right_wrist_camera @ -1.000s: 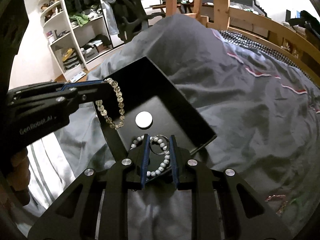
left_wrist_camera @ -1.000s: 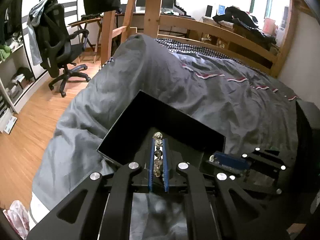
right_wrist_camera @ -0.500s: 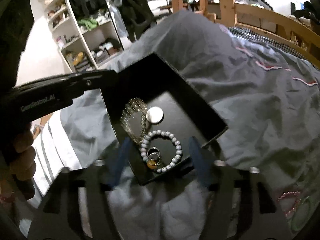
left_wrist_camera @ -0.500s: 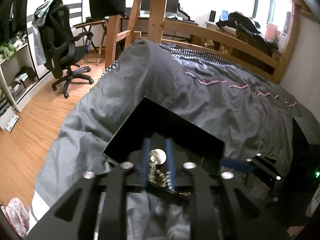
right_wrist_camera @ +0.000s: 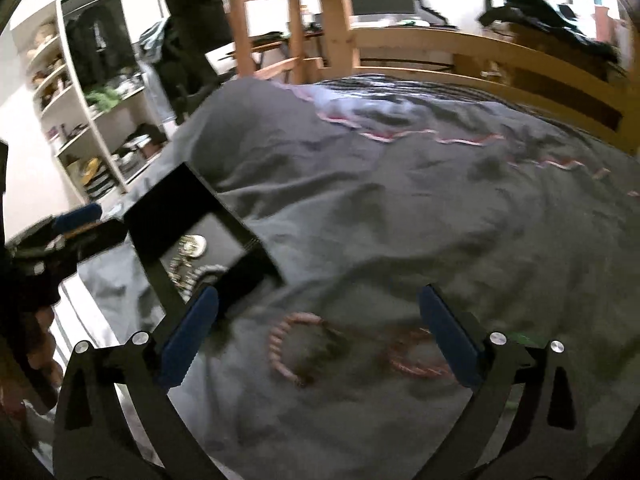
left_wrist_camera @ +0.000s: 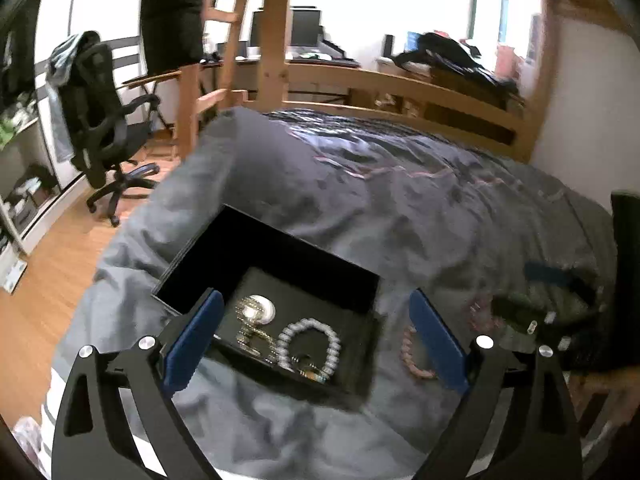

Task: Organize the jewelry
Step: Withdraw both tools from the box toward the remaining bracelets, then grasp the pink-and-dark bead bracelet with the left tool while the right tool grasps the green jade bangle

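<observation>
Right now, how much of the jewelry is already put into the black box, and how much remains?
Done: a white pearl bracelet, a gold chain and a round white piece lie in the black box. In hand: nothing; the left gripper and right gripper are opening, empty. Left: two pink bead bracelets on the grey duvet.

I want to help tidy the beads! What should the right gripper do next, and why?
Probably lower the right gripper, jaws opening with nothing between them, onto the pink bracelet lying on the grey duvet. It is still outside the black box.
</observation>
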The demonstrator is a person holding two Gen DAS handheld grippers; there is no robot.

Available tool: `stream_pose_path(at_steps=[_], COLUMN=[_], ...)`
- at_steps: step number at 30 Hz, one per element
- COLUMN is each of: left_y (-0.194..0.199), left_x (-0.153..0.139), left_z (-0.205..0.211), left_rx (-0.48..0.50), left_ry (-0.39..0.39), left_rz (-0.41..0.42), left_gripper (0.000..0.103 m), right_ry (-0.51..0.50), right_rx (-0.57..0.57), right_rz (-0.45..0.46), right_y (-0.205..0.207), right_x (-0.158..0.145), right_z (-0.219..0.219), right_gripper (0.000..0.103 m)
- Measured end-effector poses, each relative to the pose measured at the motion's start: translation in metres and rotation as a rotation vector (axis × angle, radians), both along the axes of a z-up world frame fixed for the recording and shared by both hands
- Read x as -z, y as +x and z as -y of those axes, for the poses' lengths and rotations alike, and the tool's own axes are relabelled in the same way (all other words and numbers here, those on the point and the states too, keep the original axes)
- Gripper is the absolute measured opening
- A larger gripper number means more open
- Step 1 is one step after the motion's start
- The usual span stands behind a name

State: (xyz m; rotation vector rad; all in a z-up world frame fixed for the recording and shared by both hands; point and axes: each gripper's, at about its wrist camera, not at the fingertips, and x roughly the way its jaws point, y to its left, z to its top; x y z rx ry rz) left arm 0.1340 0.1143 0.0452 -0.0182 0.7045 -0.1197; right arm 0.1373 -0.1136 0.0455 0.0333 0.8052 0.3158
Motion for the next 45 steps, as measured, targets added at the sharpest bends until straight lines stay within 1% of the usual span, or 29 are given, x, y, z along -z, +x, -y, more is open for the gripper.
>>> stream_pose_path(at_steps=[2, 3, 6, 8, 10, 11, 12, 14, 16, 18, 19, 20, 21, 23, 25, 27, 29, 31, 32, 33, 34, 35, 36, 37, 38, 39, 40, 43, 45], left_y=[-0.010, -0.014, -0.021, -0.025, -0.029, -0.031, -0.033, -0.035, -0.035, -0.036, -0.038, -0.038, -0.038, -0.038, -0.035, -0.030, -0.022, -0.012, -0.008, -0.004, -0.002, 0.001, 0.004, 0.006, 0.008, 0.011, 0.012, 0.015, 0.017], left_x=[0.002, 0.004, 0.012, 0.019, 0.027, 0.031, 0.036, 0.048, 0.060, 0.067, 0.069, 0.069, 0.069, 0.069, 0.071, 0.077, 0.083, 0.090, 0.094, 0.098, 0.102, 0.106, 0.110, 0.113, 0.115, 0.117, 0.117, 0.119, 0.121], left_z=[0.019, 0.028, 0.046, 0.057, 0.068, 0.074, 0.081, 0.089, 0.094, 0.096, 0.097, 0.097, 0.097, 0.097, 0.100, 0.103, 0.107, 0.111, 0.112, 0.114, 0.114, 0.114, 0.114, 0.114, 0.114, 0.114, 0.114, 0.112, 0.110], left_rx=[0.034, 0.044, 0.106, 0.127, 0.154, 0.164, 0.170, 0.179, 0.179, 0.183, 0.187, 0.189, 0.196, 0.210, 0.227, 0.238, 0.248, 0.258, 0.261, 0.266, 0.273, 0.279, 0.283, 0.284, 0.285, 0.287, 0.292, 0.307, 0.299], left_ry=[0.033, 0.037, -0.002, 0.010, 0.025, 0.047, 0.078, 0.109, 0.113, 0.127, 0.129, 0.123, 0.108, 0.081, 0.070, 0.072, 0.075, 0.081, 0.085, 0.087, 0.085, 0.083, 0.080, 0.078, 0.076, 0.073, 0.068, 0.036, 0.029], left_rz=[0.014, 0.003, -0.038, -0.059, -0.088, -0.099, -0.109, -0.143, -0.190, -0.205, -0.204, -0.202, -0.204, -0.201, -0.198, -0.201, -0.216, -0.228, -0.236, -0.242, -0.250, -0.262, -0.276, -0.282, -0.286, -0.290, -0.292, -0.312, -0.326], left_gripper=[0.093, 0.095, 0.095, 0.095, 0.095, 0.095, 0.088, 0.073, 0.071, 0.063, 0.063, 0.062, 0.058, 0.054, 0.052, 0.047, 0.042, 0.040, 0.040, 0.037, 0.033, 0.029, 0.028, 0.028, 0.025, 0.022, 0.022, 0.016, 0.010], right_ry=[-0.023, -0.036, -0.050, -0.032, -0.042, -0.049, -0.054, -0.053, -0.058, -0.068, -0.072, -0.080, -0.090, -0.099, -0.116, -0.126, -0.111, -0.091, -0.081, -0.074, -0.077, -0.091, -0.105, -0.125, -0.154, -0.173, -0.188, -0.211, -0.211], right_rx=[0.037, 0.054, 0.089, 0.105, 0.130, 0.140, 0.152, 0.155, 0.148, 0.137, 0.136, 0.137, 0.140, 0.147, 0.165, 0.197, 0.233, 0.250, 0.250, 0.241, 0.234, 0.220, 0.205, 0.190, 0.169, 0.156, 0.148, 0.145, 0.150], right_rz=[0.009, 0.011, 0.009, 0.012, 0.012, 0.011, 0.005, -0.008, -0.017, -0.020, -0.021, -0.026, -0.036, -0.054, -0.094, -0.144, -0.189, -0.216, -0.230, -0.237, -0.238, -0.237, -0.238, -0.248, -0.266, -0.282, -0.302, -0.328, -0.332], right_y=[-0.008, -0.013, -0.024, -0.033, -0.037, -0.038, -0.039, -0.040, -0.039, -0.039, -0.038, -0.037, -0.035, -0.031, -0.024, -0.015, -0.007, -0.002, 0.001, 0.005, 0.007, 0.011, 0.014, 0.017, 0.022, 0.026, 0.028, 0.032, 0.033], right_x=[-0.005, -0.006, -0.010, -0.011, -0.009, -0.007, -0.004, 0.000, 0.005, 0.010, 0.012, 0.014, 0.018, 0.025, 0.035, 0.046, 0.056, 0.064, 0.068, 0.072, 0.075, 0.078, 0.081, 0.085, 0.092, 0.098, 0.105, 0.115, 0.115], right_z=[0.019, 0.029, 0.053, 0.070, 0.080, 0.083, 0.086, 0.088, 0.088, 0.087, 0.087, 0.087, 0.087, 0.088, 0.092, 0.097, 0.105, 0.110, 0.111, 0.110, 0.108, 0.105, 0.101, 0.098, 0.093, 0.091, 0.089, 0.087, 0.087], right_gripper=[0.100, 0.100, 0.100, 0.100, 0.100, 0.100, 0.100, 0.099, 0.099, 0.099, 0.100, 0.100, 0.100, 0.099, 0.099, 0.099, 0.099, 0.099, 0.099, 0.099, 0.095, 0.089, 0.084, 0.075, 0.070, 0.068, 0.064, 0.063, 0.063])
